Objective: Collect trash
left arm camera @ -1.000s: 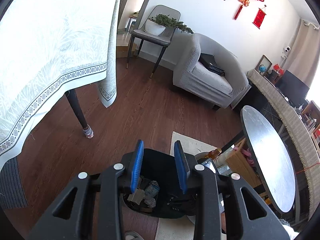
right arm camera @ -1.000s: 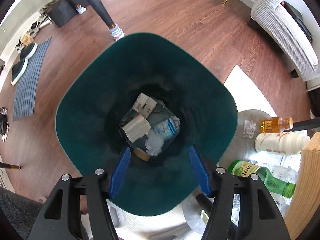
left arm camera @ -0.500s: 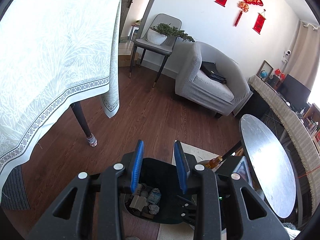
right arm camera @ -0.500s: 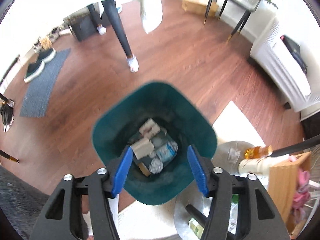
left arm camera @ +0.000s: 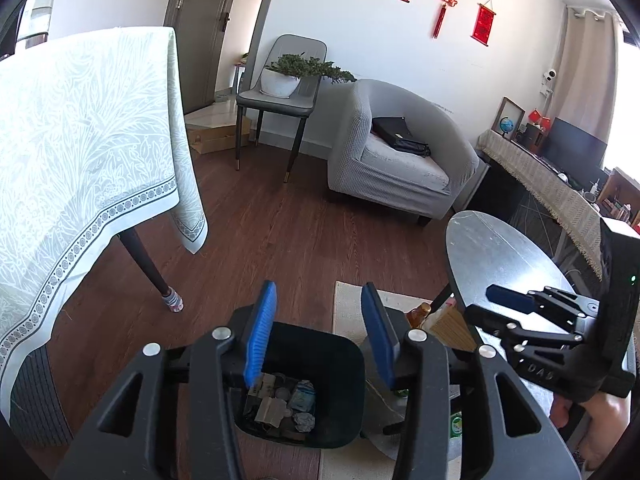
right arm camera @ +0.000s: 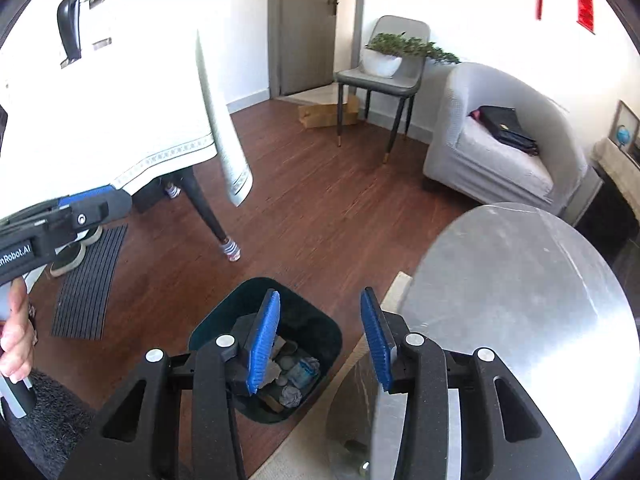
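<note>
Both tongs, left tongs and right tongs, gape wide, empty, above the bin of trash

Bright daylight, blown-out tablecloth, fisheye-warped edges.

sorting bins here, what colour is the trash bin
Dark teal trash bin, clearest in the right wrist view.

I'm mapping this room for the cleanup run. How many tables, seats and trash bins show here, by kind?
Tables: 2, the clothed table and the round table
Seats: 2, the grey chair and the armchair
Bins: 1, the trash bin
Total: 5
</note>
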Demonstrator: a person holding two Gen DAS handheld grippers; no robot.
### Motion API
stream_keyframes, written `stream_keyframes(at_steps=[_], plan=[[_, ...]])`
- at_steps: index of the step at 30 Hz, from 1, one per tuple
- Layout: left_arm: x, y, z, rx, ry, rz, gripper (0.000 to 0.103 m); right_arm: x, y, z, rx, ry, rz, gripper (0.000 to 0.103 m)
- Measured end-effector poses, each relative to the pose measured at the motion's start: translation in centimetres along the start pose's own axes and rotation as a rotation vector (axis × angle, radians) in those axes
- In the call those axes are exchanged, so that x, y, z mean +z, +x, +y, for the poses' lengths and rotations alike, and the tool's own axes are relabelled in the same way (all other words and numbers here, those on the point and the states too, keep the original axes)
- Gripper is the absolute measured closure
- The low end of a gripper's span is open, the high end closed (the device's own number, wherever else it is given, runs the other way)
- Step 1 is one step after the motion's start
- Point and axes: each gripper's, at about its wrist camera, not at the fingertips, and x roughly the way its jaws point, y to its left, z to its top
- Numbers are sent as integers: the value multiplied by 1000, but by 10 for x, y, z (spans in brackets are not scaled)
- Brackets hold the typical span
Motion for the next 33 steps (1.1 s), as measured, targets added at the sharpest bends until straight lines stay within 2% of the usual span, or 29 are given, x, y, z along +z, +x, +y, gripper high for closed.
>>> stream_keyframes(at_steps=[2,4,7,10,12,13,16,21,23,28,33], plan=[[-1,-5,-13,-2,26,-5,52,-10,-20,-28,-12,83,-38,61],[-3,-12,-25,-4,49,-16,45,-21,-40,-53,-24,150,-65,60],[-9,-24,-38,-12,57,-31,34,-39,-71,-82,-89,199,-111,60],[-18,-35,-50,23,76,-50,23,-59,-101,-106,-137,248,-144,51],[-25,-45,-54,48,87,-85,11,-71,-119,-114,-186,252,-159,49],[-28,-49,-56,51,85,-98,9,-78,-128,-116,-213,249,-165,45],[-37,-57,-62,45,89,-108,6,-97,-151,-124,-290,233,-177,30],[-54,-64,-74,76,122,-125,4,-130,-173,-137,-331,260,-167,17],[-57,-63,-75,41,109,-122,4,-140,-180,-139,-340,262,-172,12],[-69,-61,-84,-28,124,-96,5,-155,-183,-135,-354,239,-177,12],[-78,-66,-90,-9,149,-113,5,-164,-185,-131,-336,264,-200,11]])
